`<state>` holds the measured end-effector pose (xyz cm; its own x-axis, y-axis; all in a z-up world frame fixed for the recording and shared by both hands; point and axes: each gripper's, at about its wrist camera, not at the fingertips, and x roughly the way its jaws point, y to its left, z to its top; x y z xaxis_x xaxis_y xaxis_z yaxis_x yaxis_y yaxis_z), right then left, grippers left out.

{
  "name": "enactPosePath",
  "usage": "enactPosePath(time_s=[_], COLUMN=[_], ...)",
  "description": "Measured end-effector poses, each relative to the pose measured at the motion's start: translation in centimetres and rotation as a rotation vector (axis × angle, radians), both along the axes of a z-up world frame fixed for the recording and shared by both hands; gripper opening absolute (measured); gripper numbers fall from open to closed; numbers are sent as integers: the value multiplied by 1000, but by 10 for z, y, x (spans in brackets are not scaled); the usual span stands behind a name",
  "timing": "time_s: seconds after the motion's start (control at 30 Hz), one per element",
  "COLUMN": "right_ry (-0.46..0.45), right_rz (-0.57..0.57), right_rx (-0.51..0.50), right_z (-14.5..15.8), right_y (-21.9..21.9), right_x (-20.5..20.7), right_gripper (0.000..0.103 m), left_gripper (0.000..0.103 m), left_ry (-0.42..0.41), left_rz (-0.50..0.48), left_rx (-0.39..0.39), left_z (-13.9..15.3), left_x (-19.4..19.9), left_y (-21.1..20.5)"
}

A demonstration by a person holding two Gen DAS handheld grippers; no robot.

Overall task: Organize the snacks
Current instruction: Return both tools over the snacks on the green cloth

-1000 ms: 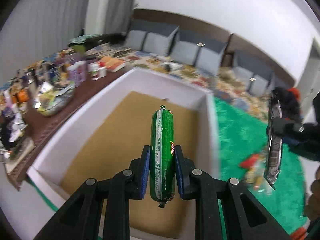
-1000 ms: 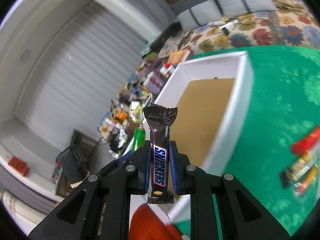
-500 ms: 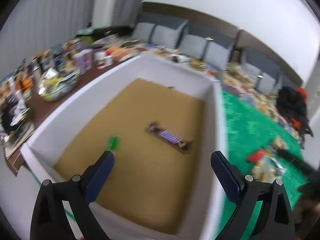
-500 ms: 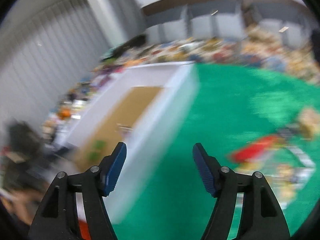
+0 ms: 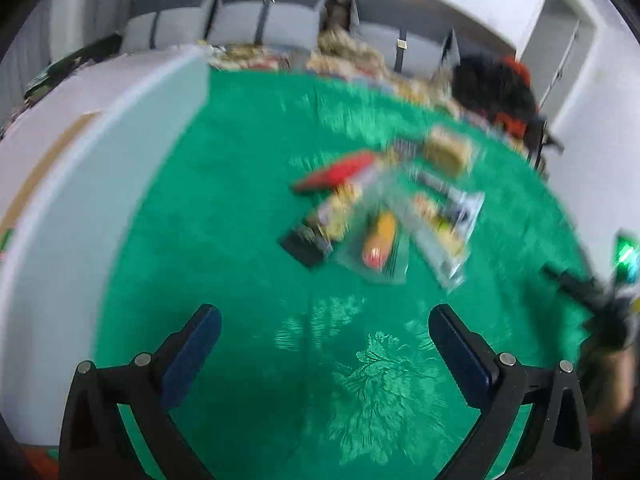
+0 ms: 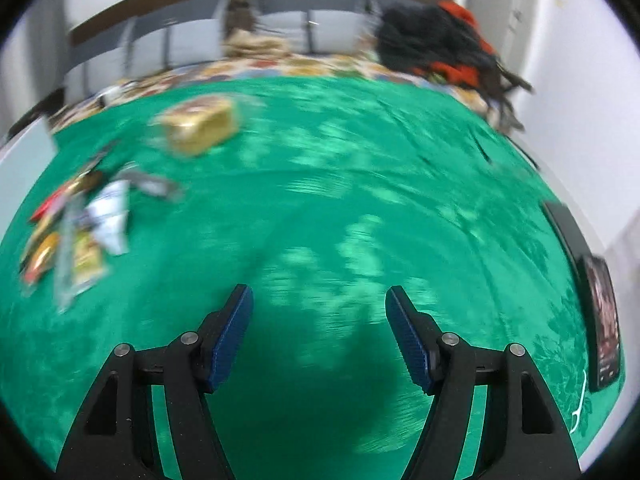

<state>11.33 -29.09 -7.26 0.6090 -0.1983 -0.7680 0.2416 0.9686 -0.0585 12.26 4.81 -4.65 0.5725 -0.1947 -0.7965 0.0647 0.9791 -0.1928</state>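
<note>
Both sets of fingers are hanging wide apart with nothing in them: left gripper [image 5: 324, 330] and right gripper [image 6: 319, 326] are hovering over the green cloth [image 5: 240, 240]. The snacks [image 5: 380, 216] are lying in a blurry pile ahead (wrappers unreadable), with the white box [image 5: 100, 148] sitting off to the left.

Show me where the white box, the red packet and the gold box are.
white box [image 5: 132, 152], left wrist view, outer side wall
red packet [image 5: 336, 172], left wrist view, middle of the wrapper
gold box [image 6: 200, 126], right wrist view, front face
</note>
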Motion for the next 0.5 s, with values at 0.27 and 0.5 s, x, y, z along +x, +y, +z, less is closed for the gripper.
enactPosePath(time_s=[0.27, 0.5], right_ry=[26, 26], right_rz=[-52, -73], right_rx=[5, 54], right_z=[-9, -17], right_y=[-32, -44], right_x=[17, 7], right_gripper=[72, 88], left_gripper=[102, 103], left_ry=[7, -30], left_rz=[-2, -5], left_rx=[113, 108], left_z=[-37, -45], left_x=[44, 44], left_y=[-27, -23])
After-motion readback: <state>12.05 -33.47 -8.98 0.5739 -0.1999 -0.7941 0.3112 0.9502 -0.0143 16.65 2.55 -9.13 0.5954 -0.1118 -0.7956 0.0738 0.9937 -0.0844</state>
